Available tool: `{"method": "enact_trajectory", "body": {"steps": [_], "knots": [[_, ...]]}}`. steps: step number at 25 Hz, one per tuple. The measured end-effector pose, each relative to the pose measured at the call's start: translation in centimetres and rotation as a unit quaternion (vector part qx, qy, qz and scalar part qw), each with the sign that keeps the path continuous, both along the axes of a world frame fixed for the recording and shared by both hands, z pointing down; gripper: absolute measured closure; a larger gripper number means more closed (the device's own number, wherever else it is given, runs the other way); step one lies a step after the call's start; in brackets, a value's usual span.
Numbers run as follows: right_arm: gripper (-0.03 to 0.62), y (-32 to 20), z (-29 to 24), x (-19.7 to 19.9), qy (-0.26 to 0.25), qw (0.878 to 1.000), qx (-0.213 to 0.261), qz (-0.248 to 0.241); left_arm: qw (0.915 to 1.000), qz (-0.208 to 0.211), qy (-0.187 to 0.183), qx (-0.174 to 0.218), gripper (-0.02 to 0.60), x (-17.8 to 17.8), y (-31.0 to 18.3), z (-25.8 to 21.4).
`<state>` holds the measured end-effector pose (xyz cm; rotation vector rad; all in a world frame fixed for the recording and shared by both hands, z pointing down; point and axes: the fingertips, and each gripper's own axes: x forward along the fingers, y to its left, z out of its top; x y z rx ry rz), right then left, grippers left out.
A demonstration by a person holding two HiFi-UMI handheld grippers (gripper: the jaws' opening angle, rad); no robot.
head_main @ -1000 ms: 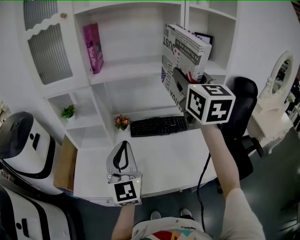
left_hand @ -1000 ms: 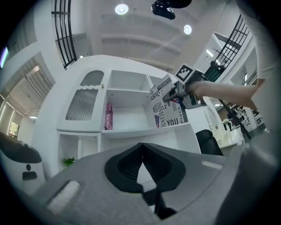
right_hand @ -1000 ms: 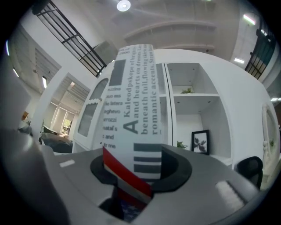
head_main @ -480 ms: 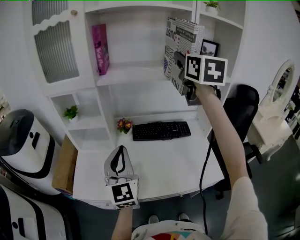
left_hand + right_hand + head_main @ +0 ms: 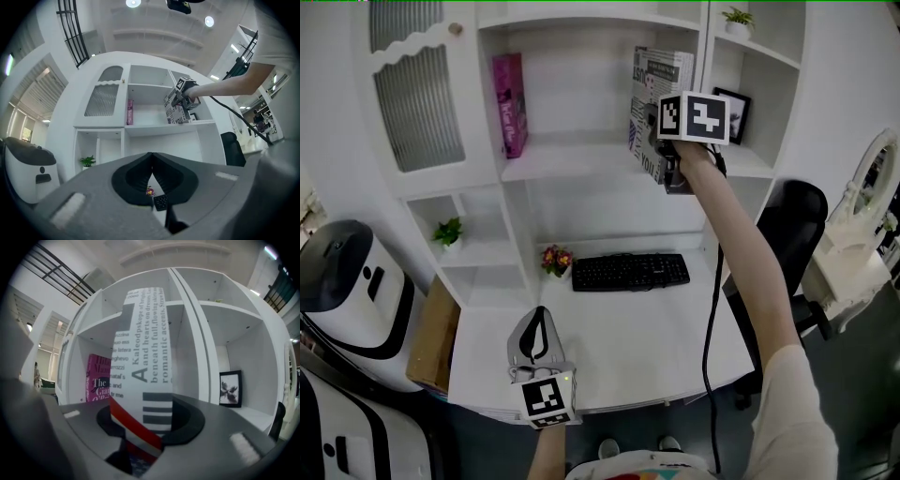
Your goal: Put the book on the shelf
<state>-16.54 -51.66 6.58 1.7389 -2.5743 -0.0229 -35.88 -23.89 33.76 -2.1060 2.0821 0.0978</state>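
Observation:
The book (image 5: 654,98) has a white cover with black newsprint lettering and a red stripe low on its spine (image 5: 140,380). My right gripper (image 5: 661,141) is shut on its lower part and holds it upright at the front of the middle shelf (image 5: 572,159), near the shelf's right wall. In the left gripper view the book (image 5: 177,112) shows far off at that shelf. My left gripper (image 5: 534,342) hangs low over the desk's front edge, its jaws closed together with nothing between them.
A pink book (image 5: 509,103) stands at the shelf's left end. A framed picture (image 5: 736,112) sits in the right compartment. A black keyboard (image 5: 630,272) and small flowers (image 5: 554,260) lie on the desk (image 5: 609,347). A black chair (image 5: 792,225) stands at the right.
My right gripper has carried the book up and away from me, from above the keyboard to the middle shelf. The left gripper has stayed low over the desk's front edge.

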Motion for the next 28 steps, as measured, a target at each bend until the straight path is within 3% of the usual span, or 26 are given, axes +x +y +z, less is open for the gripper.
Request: {"method": "enact_trajectory", "body": {"steps": [13,28], "knots": [[0.442,-7.6,0.3,-1.8,0.004,1.0,-0.004,0.024,0.9985,-0.025,0.001,-0.048,0.588,-2.0,-1.5,3.7],[0.442,-12.4,0.0,-2.3,-0.006,0.999,0.005,0.043,0.9971,-0.044,-0.001,-0.062,0.588,-3.3,-3.7,4.4]]}}
